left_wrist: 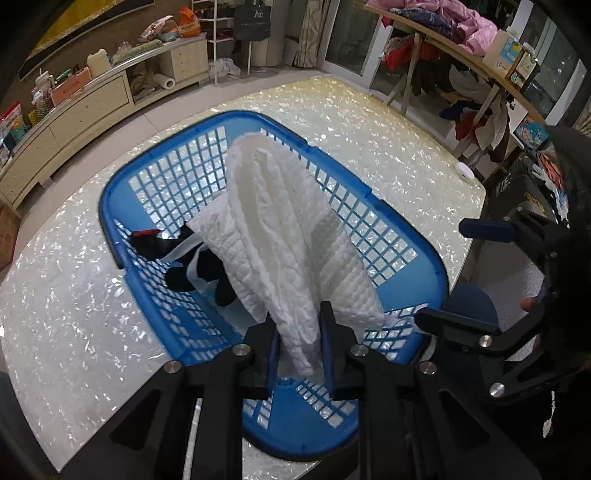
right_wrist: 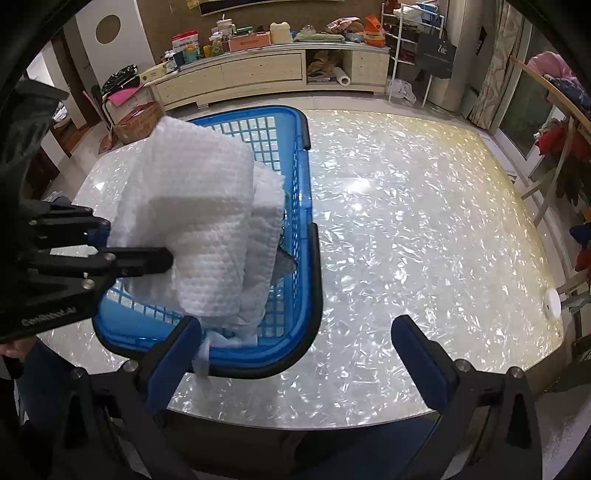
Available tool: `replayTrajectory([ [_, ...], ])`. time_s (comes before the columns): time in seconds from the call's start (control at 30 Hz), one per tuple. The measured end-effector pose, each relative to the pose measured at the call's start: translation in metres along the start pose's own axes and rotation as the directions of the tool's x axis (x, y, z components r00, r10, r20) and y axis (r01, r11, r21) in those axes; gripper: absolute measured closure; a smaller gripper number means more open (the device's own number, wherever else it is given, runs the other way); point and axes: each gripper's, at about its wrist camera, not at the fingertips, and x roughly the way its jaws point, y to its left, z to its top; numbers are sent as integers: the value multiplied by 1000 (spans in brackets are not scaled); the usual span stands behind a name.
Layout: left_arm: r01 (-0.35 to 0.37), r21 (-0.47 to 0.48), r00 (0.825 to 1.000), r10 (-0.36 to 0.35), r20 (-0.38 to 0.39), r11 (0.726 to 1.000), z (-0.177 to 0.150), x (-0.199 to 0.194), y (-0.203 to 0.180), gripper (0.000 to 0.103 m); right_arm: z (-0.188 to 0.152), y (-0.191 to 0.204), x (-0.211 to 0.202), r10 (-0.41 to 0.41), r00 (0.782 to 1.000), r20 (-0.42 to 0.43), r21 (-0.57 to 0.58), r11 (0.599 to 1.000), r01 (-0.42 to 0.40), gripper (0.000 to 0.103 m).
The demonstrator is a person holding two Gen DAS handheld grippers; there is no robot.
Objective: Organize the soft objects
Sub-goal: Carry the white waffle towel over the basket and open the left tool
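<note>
One white quilted cloth (left_wrist: 280, 236) hangs folded from the left gripper (left_wrist: 299, 343), whose jaws are pinched on its bunched end, draping over the blue basket (left_wrist: 110, 206) near the table's (right_wrist: 406, 206) front edge. It looks light, floppy and easy to snag; grip a folded edge. The right gripper (right_wrist: 295, 354) stands wide open, holding nothing.

Beyond my table (right_wrist: 406, 221) I see a long cabinet (right_wrist: 258, 70) crowded with boxes and bottles, a paper roll (right_wrist: 343, 80) in its open shelf, a hanging black bag (right_wrist: 437, 55), and pink clothes (left_wrist: 476, 29) heaped on a rack.
</note>
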Motion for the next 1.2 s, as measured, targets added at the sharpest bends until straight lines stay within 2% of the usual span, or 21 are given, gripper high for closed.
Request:
replayTrajectory([
  [0.53,19,-6,997,-19,-75,1000,8,39,3,86,-1,-4,11,30,999,-21,23,999,-29,0],
  [0.87,2,6,997,-1,-80,1000,6,40,-5,80,-2,-7,9,31,999,-14,34,999,-31,0],
  [0.97,-17,6,998,17,-67,1000,5,34,-6,69,-2,-8,7,29,1000,-11,34,999,-28,0],
  [1.03,-33,12,998,33,-53,999,6,29,-7,55,-2,-6,5,27,1000,-3,30,999,-27,0],
  [1.07,-42,16,998,42,-43,999,6,26,-7,46,-3,-5,4,27,1000,-1,28,999,-27,0],
  [1.13,-53,23,998,54,-25,998,6,18,-7,39,-3,-4,2,26,1000,0,25,999,-26,0],
  [1.2,-59,31,998,59,-17,998,5,11,-8,26,-4,-2,0,26,1000,2,23,999,-26,0],
])
